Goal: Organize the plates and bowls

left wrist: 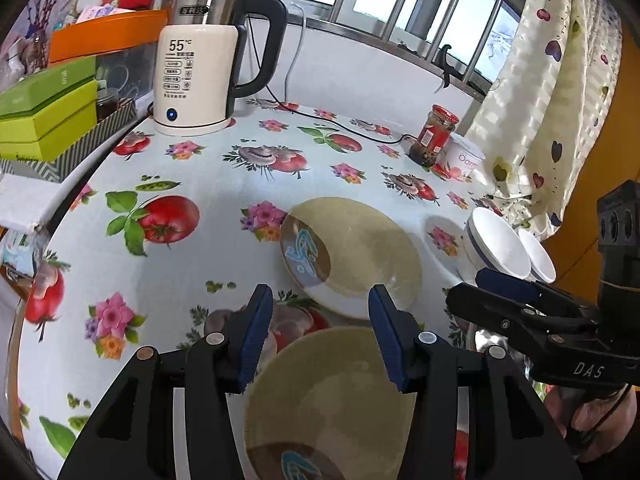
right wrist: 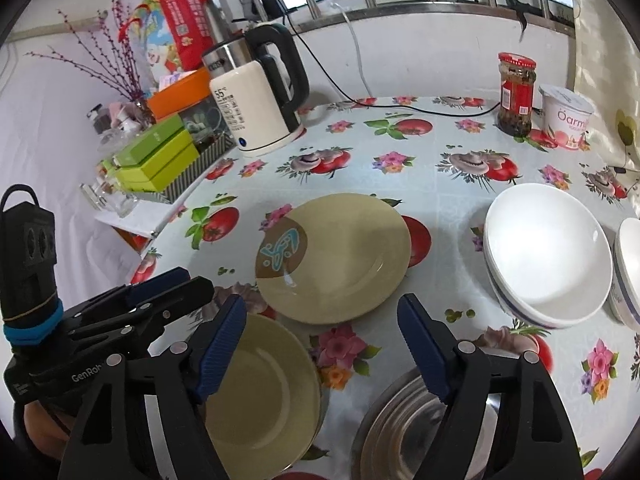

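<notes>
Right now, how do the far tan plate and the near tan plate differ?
The far plate lies alone in the middle of the table, clear of both tongs; the near plate sits at the table's near edge, under the left tongs. The far plate's brown patch with blue marks shows whole; the near plate's is cut off by the frame edge in the left view. Both are tan, round, right side up and empty.

glossy glazed plates (right wrist: 340,256), shiny metal bowl (right wrist: 400,420), smooth printed tablecloth (right wrist: 420,184)
</notes>
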Tool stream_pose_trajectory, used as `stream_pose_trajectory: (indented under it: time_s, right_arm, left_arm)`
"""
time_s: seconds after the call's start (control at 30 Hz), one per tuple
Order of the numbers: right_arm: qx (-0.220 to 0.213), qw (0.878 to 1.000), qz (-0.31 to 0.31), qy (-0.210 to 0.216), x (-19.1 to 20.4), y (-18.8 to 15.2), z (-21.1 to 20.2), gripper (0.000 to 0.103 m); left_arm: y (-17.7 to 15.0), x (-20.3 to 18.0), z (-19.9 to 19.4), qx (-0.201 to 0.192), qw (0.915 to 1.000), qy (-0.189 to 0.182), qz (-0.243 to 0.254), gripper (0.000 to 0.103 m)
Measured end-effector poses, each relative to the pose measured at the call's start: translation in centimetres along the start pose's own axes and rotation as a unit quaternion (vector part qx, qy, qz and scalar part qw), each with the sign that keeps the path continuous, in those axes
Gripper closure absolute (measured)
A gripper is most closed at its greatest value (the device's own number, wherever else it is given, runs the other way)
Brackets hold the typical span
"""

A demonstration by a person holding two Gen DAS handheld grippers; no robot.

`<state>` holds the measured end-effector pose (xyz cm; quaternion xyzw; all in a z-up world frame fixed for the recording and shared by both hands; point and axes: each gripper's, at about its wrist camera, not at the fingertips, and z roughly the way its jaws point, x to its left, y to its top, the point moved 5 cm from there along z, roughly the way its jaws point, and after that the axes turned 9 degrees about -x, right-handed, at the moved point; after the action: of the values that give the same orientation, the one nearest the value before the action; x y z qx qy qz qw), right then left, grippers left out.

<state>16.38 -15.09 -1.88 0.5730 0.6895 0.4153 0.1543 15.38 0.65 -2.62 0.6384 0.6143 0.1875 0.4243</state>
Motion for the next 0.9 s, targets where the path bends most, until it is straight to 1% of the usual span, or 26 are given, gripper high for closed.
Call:
stream_pose_trajectory:
  time_s: [0.17, 0.4, 0.5, 0.67, 0.9]
  right_arm:
    - [0.025, 0.999, 0.028, -0.012, -1.3, 0.5, 1.7, 0.026]
    - [0.051, 0.998, 0.027, -0.034, -2.1, 0.9, 3.8, 0.026]
    - [0.061, 0.997, 0.031, -0.04, -2.5, 0.9, 4.5, 0.027]
    - [0.073, 0.996, 0.041, -0.042, -2.9, 0.9, 5.4, 0.028]
    - [0.096, 0.993, 0.054, -0.042, -3.5, 0.6, 6.6, 0.028]
  left_arm:
    - [0.6, 0.5, 2.0, 0.017, 0.9998, -0.004, -0.009, 0.052]
    - [0.6, 1.3, 5.1, 0.052, 0.9984, -0.007, -0.021, 0.052]
    - [0.7, 1.5, 5.7, 0.059, 0.9978, -0.011, -0.027, 0.052]
    - [0.9, 1.9, 6.5, 0.064, 0.9975, -0.009, -0.03, 0.052]
    - [0.9, 1.9, 7.8, 0.076, 0.9968, -0.007, -0.022, 0.052]
